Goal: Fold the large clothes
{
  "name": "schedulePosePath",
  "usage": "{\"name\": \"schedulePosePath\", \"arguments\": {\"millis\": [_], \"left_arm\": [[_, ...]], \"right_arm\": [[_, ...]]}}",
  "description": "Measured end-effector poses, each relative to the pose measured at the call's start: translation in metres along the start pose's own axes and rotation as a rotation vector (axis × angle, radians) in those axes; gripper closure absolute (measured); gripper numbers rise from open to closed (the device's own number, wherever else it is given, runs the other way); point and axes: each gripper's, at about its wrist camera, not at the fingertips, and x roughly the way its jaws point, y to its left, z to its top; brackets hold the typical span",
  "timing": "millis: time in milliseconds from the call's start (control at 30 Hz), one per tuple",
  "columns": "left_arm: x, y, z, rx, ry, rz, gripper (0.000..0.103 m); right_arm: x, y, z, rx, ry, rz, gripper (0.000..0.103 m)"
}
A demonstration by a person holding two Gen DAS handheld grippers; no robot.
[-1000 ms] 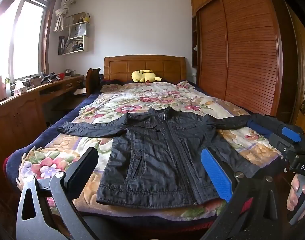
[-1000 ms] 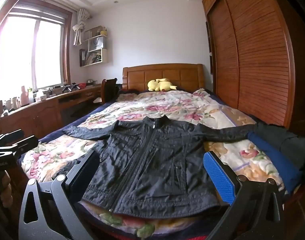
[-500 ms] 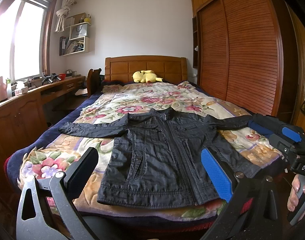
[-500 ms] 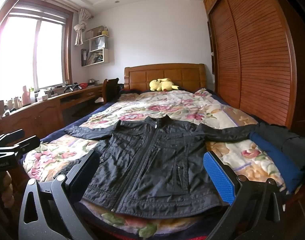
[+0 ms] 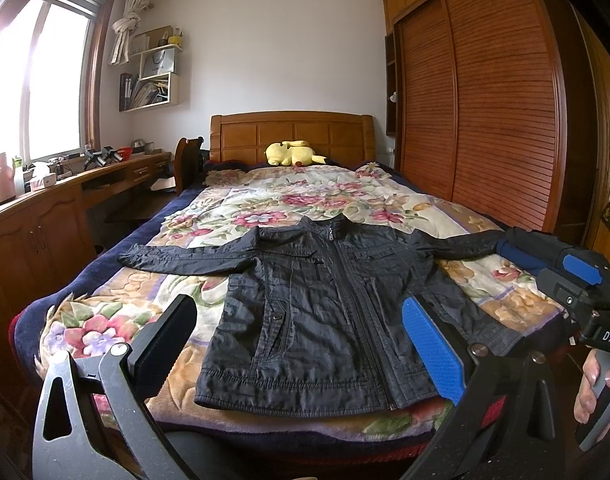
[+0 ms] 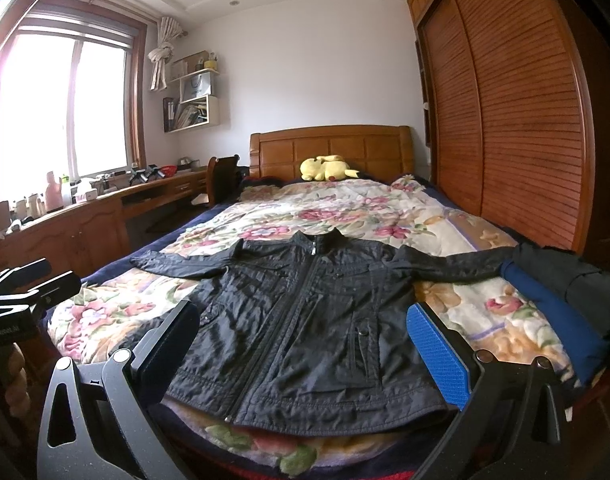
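A floral-quilted bed [image 5: 265,216] filled the room between a louvred wardrobe [image 5: 485,112] and a long wooden worktop [image 5: 45,200] under the window, and across its near half a black jacket [image 5: 325,300] lay face up, zipped, collar toward the headboard and both sleeves spread wide. Compared with a second earlier, both cameras sat slightly higher and the jacket read a little farther off, though it had not been disturbed; the folding, by that evidence, had not begun and the pair were likely only lining up. At the right edge of the bed the right sleeve ran up to a pile of dark and blue clothes [image 6: 553,292], whether touching it was hard to tell through the fisheye. The left tool [image 5: 301,344] hung before the hem with its jaws wide and nothing between them; the right tool [image 6: 305,344] did the same beside it. A wall shelf [image 5: 157,76] held books and a paper bag, and a yellow plush toy [image 5: 291,153] rested at the headboard.
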Motion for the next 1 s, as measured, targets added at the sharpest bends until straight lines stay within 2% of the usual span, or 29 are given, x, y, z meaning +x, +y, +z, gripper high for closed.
{"name": "schedulePosePath", "arguments": {"millis": [800, 1000], "left_arm": [[-0.0005, 0.0007, -0.0018, 0.001, -0.009, -0.001, 0.000], [-0.0053, 0.0036, 0.0065, 0.000, -0.003, 0.004, 0.000]], "right_arm": [[-0.0001, 0.0006, -0.0006, 0.002, -0.003, 0.008, 0.000], [-0.0038, -0.0003, -0.0014, 0.005, -0.001, 0.011, 0.000]]}}
